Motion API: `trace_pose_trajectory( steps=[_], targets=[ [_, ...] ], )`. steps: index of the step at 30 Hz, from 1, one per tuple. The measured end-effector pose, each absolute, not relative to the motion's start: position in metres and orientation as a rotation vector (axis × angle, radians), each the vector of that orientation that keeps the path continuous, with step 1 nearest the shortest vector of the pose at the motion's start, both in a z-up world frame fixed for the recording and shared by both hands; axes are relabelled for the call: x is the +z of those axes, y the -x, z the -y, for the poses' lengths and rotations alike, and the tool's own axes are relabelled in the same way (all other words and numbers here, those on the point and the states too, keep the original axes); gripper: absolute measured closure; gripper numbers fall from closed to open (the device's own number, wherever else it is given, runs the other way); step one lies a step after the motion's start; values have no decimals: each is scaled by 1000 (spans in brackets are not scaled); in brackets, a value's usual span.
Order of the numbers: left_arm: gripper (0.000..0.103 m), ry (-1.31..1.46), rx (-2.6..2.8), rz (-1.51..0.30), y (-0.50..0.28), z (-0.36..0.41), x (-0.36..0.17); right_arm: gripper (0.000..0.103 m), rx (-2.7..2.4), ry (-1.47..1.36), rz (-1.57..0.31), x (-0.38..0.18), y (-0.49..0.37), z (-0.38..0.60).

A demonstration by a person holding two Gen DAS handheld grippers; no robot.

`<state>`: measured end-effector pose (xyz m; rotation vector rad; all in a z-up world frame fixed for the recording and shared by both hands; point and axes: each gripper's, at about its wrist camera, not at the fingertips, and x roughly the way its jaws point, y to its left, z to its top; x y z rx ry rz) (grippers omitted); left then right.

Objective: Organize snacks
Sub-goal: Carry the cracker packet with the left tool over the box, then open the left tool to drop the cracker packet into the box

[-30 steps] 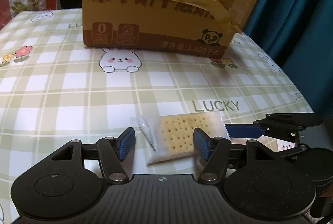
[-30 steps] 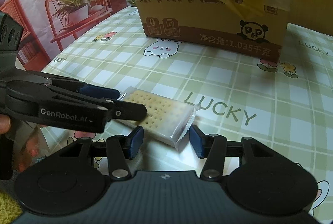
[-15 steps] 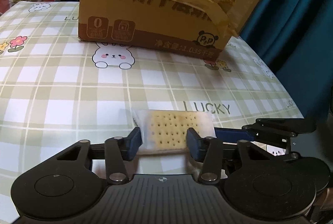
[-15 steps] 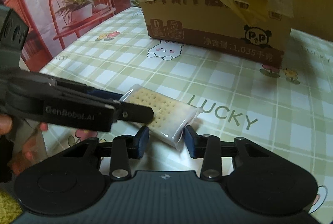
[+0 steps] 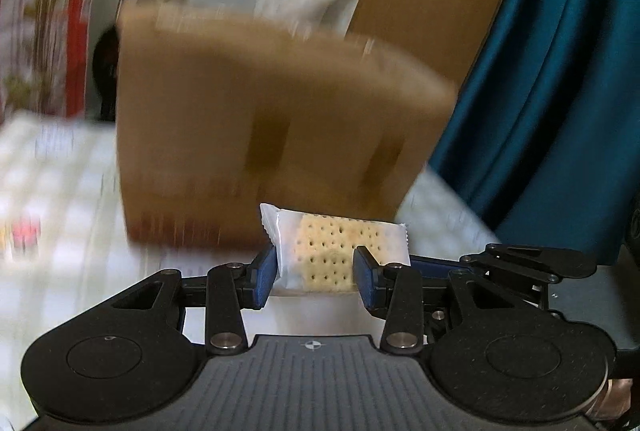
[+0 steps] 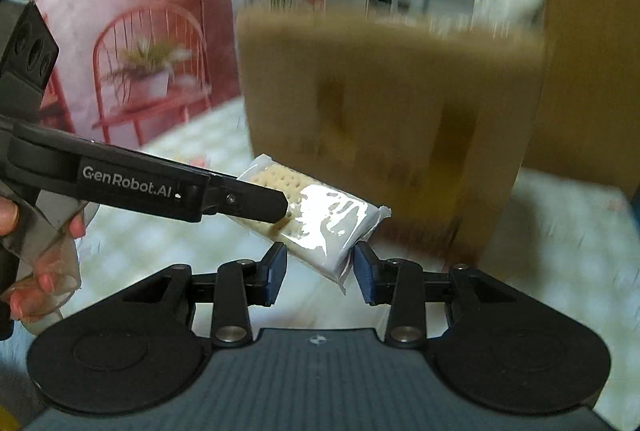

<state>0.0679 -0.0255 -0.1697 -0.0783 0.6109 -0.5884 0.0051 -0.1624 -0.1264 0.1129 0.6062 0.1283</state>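
A clear packet of crackers hangs in the air above the checked tablecloth, held at both ends. My left gripper has its blue pads pressed on the packet's near end, and its jaws are still closing. In the right wrist view the same packet sits between the pads of my right gripper, which is shut on its lower end. The left gripper's black finger crosses that view from the left. Behind the packet stands the brown cardboard box, blurred by motion.
A teal curtain hangs at the right beyond the table edge. A person's hand holds the left tool's handle. A red chair with a potted plant shows on the backdrop at the left. The box fills the far middle.
Both grippers closed on the cracker packet as it lay on the tablecloth, then rose together and lifted it off the cloth. The box now sits lower in both views.
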Motion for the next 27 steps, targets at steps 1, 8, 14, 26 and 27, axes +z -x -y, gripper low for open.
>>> trace_pose_trajectory(
  steps=[1,8,14,26,27],
  targets=[
    [59,75,-589,-583,-71,27,-158,64,124,-106,-580,-116,-8,166],
    [59,79,-598,-460,-110,41,-89,64,100,-52,-429,-48,-42,192],
    [58,79,-583,-506,-165,60,-74,64,104,-48,-432,-37,-96,216],
    [40,57,-556,-627,-192,51,-87,58,77,-142,-559,-66,-141,244],
    [36,63,-551,-623,-190,46,-84,55,69,-139,-557,-65,-137,245]
  ],
)
